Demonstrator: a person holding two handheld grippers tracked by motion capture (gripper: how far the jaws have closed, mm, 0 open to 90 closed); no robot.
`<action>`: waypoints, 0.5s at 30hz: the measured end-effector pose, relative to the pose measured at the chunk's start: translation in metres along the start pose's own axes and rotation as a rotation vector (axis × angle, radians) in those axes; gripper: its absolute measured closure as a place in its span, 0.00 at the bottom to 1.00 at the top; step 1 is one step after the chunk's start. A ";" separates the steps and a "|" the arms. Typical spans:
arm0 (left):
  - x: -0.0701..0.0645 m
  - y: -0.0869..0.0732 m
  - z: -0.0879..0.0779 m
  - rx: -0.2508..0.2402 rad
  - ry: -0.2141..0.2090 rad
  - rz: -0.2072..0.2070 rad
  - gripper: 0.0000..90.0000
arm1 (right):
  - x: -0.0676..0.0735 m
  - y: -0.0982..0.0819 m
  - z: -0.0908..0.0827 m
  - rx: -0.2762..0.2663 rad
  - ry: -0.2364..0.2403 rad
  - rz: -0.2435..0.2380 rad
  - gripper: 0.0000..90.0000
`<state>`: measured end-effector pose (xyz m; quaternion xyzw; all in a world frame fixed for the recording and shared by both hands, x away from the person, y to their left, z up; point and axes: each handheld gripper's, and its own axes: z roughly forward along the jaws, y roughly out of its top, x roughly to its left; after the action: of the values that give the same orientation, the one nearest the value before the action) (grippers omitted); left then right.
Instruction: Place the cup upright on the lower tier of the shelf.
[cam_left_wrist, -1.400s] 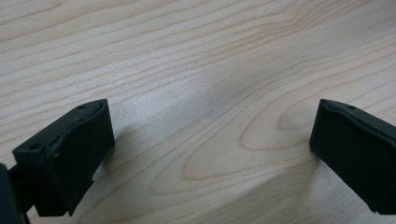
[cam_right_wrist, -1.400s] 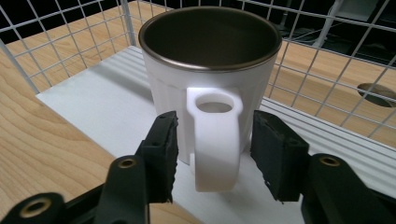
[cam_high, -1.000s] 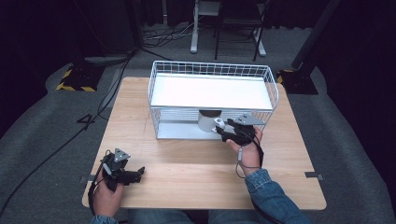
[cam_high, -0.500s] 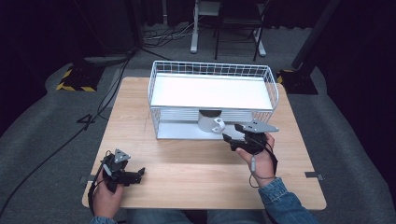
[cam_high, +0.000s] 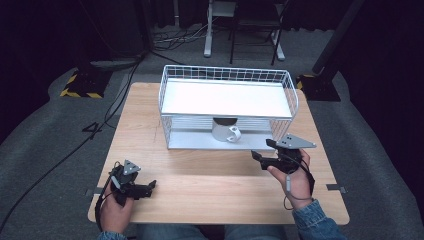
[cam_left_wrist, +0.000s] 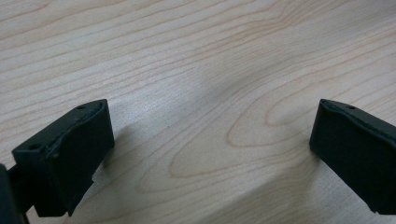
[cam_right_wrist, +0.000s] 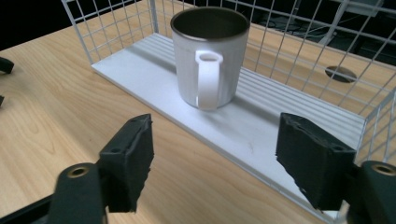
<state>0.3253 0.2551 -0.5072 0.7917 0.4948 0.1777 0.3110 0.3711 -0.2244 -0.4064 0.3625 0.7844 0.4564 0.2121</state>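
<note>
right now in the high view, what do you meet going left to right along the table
left black two-jaw gripper in the person's left hand → white metal mug on the lower shelf of the white wire rack → right black two-jaw gripper in the right hand

We hold the black two-jaw left gripper (cam_high: 149, 185) at the frame's lower left, jaws wide apart. Our black right gripper (cam_high: 261, 150), jaws also spread, sits right of centre, denim sleeve (cam_high: 315, 223) below.

Light wooden table (cam_high: 210, 175) with a white wire rack (cam_high: 227, 107) near its far edge.
</note>
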 end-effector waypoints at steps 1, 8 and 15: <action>0.000 0.000 0.000 0.000 -0.001 0.001 0.00 | 0.000 0.000 0.000 0.000 0.000 0.000 0.28; -0.001 0.001 0.001 -0.002 -0.008 0.005 0.00 | -0.010 -0.022 -0.018 0.053 -0.004 0.020 0.18; -0.001 0.001 0.001 -0.002 -0.008 0.004 0.00 | -0.023 -0.044 -0.026 0.117 -0.051 0.066 0.18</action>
<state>0.3265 0.2538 -0.5073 0.7932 0.4916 0.1757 0.3134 0.3523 -0.2709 -0.4316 0.4115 0.7917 0.4071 0.1953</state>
